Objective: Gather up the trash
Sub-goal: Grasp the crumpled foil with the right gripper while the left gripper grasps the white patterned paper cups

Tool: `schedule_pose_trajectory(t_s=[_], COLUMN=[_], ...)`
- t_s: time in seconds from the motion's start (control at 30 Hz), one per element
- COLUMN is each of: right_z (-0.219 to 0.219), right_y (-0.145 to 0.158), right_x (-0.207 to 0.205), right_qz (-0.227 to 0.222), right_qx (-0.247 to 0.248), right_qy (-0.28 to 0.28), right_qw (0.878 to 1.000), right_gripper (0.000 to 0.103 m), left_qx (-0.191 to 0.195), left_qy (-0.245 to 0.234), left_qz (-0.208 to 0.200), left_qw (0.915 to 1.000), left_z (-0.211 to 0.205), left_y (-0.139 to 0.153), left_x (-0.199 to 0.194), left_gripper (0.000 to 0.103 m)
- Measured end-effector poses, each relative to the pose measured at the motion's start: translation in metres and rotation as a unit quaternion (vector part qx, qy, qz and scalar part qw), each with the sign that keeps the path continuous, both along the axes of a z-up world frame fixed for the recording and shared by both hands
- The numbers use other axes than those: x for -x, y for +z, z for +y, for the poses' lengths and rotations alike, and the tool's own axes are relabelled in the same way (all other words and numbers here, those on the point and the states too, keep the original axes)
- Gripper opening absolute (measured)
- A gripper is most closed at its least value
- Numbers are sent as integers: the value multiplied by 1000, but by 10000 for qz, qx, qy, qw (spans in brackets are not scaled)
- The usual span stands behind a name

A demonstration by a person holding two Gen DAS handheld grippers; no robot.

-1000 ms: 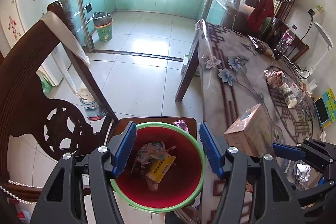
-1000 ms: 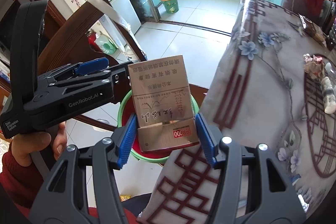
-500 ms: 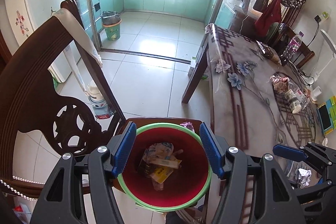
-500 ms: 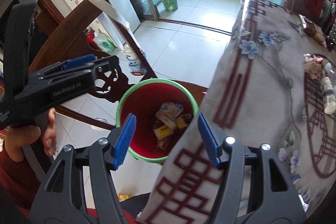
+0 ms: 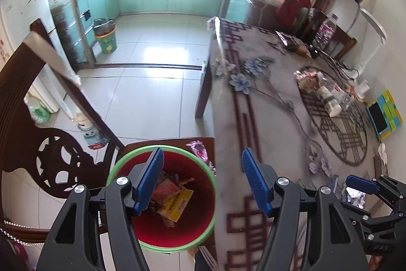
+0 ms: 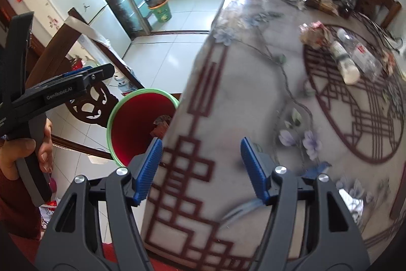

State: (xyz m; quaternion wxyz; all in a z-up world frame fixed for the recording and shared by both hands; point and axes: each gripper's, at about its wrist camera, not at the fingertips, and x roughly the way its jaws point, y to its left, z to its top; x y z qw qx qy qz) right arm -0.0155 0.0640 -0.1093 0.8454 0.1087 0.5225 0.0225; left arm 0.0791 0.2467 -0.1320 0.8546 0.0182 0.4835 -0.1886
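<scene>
Cigarette carton, earlier between right gripper (image 6: 200, 166) pads, lay in red bin (image 5: 162, 197); jaws empty, opening over tablecloth (image 6: 253, 98). Left gripper (image 5: 200, 179) spread, empty, above bin rim, clearing drop.

A round plastic bin, red inside with a light green rim (image 5: 162, 249), is seen holding yellow and brownish wrappers (image 5: 175, 202). The table is covered by a grey cloth (image 6: 241, 98) printed with dark red lattice lines and pale blue flowers. Blue ribbed pads are carried on the black left gripper (image 5: 200, 182) and the black right gripper (image 6: 200, 166). The dark brown carved wooden chair (image 5: 50, 164) is pierced with scrollwork.
</scene>
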Motion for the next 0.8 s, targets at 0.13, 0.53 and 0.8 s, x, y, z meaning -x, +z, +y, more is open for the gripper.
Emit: schedule_pose_trajectory(t_s=[0.13,0.53,0.8], right_z=[-17,-135,-187], right_y=[-12,-42,-76], right_x=[19,106,142], right_qz=[141,773,1217], right_qx=[-82,459,501], right_qy=[-267,-1877,-2248], right_qw=[9995,9781,9655], right_gripper=[62,62,64], left_qx=[-133,-41,-111], left_qy=[-369,-1143,-1332], left_qz=[78,397,519], left_qw=[9992,9926,9897], left_z=[-26,-88,-135], left_y=[-6,-24,-30], left_x=[14,50,63], left_gripper=[64,65,65])
